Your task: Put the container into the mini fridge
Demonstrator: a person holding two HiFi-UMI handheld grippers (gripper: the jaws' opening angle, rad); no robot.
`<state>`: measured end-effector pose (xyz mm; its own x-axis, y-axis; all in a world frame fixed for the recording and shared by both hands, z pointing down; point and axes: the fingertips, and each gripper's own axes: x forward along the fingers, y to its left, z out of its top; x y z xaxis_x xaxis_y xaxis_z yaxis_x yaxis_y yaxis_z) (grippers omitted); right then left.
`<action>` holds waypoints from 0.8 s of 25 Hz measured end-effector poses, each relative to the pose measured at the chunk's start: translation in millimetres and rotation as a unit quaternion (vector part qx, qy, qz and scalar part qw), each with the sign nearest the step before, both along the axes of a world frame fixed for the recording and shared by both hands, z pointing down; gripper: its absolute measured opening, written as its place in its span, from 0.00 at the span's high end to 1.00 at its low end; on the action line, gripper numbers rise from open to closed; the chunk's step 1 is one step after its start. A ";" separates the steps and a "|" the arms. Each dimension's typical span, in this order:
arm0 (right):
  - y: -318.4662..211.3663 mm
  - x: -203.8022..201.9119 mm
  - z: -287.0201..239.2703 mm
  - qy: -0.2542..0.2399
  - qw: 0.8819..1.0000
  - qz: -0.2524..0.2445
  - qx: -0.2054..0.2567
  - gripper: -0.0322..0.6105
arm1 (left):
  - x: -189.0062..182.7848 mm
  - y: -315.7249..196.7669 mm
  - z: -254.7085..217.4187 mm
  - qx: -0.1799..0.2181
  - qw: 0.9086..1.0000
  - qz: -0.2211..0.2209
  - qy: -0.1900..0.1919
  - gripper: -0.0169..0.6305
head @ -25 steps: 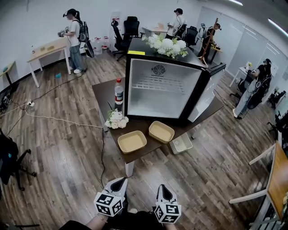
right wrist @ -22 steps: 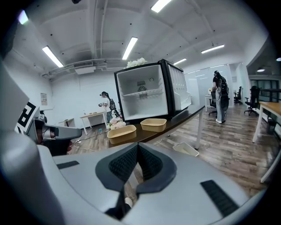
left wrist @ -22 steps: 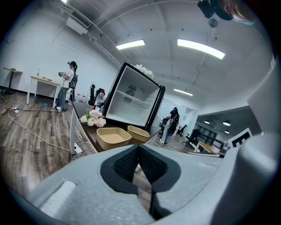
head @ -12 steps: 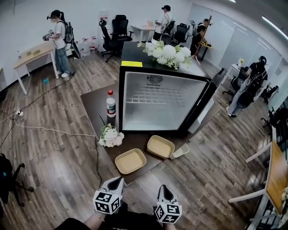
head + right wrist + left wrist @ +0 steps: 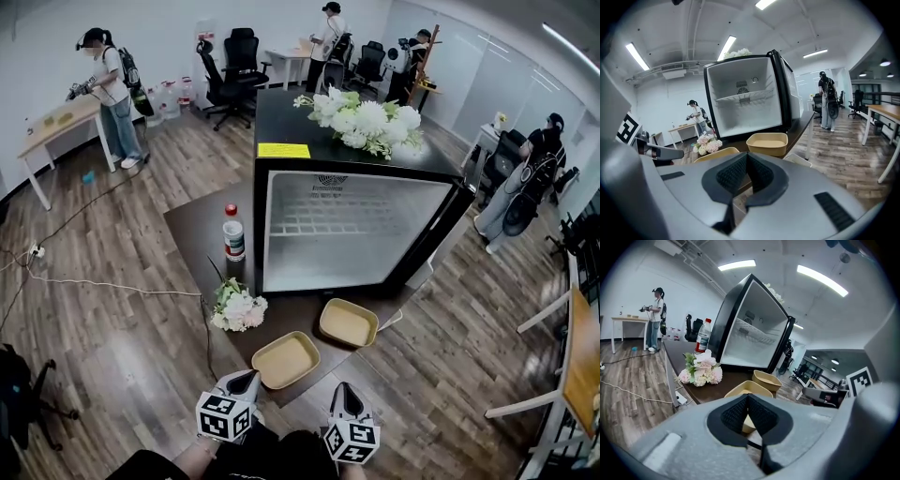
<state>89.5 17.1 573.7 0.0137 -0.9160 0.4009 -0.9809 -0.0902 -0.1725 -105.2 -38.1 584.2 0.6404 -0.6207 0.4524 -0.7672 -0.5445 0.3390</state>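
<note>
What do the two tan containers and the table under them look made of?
Near container and far container: matte tan, even colour, thick rounded rims; likely plastic or moulded fibre. Table: dark brown, smooth, faint sheen; probably laminated wood.

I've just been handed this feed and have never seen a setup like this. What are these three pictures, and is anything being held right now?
There is no robot arm here: a person holds a two-jaw tool in each hand. The head view comes from a camera on their head, looking down. The left tool and right tool show at the bottom of it, each with a marker cube. The two gripper views come from cameras riding on the tools, looking along their jaws. Both tools are shut and hold nothing. Ahead, a dark table carries an open mini fridge, a tan near container, a tan far container, a bottle and a flower bunch. Neither container is in the fridge yet.
</note>
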 end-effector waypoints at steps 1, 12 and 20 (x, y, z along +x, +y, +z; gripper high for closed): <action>-2.2 -0.2 0.4 0.001 1.000 0.002 -0.001 0.94 | 0.0 -3.5 1.1 -0.001 1.000 0.001 -0.004 0.96; -29.6 34.0 0.3 0.010 1.000 0.002 -0.014 0.94 | 1.7 -34.6 7.6 -0.020 0.999 -0.041 -0.001 0.96; -76.5 57.6 6.1 0.012 0.999 -0.042 -0.024 0.94 | -5.1 -45.0 20.3 -0.051 0.996 -0.073 -0.032 0.96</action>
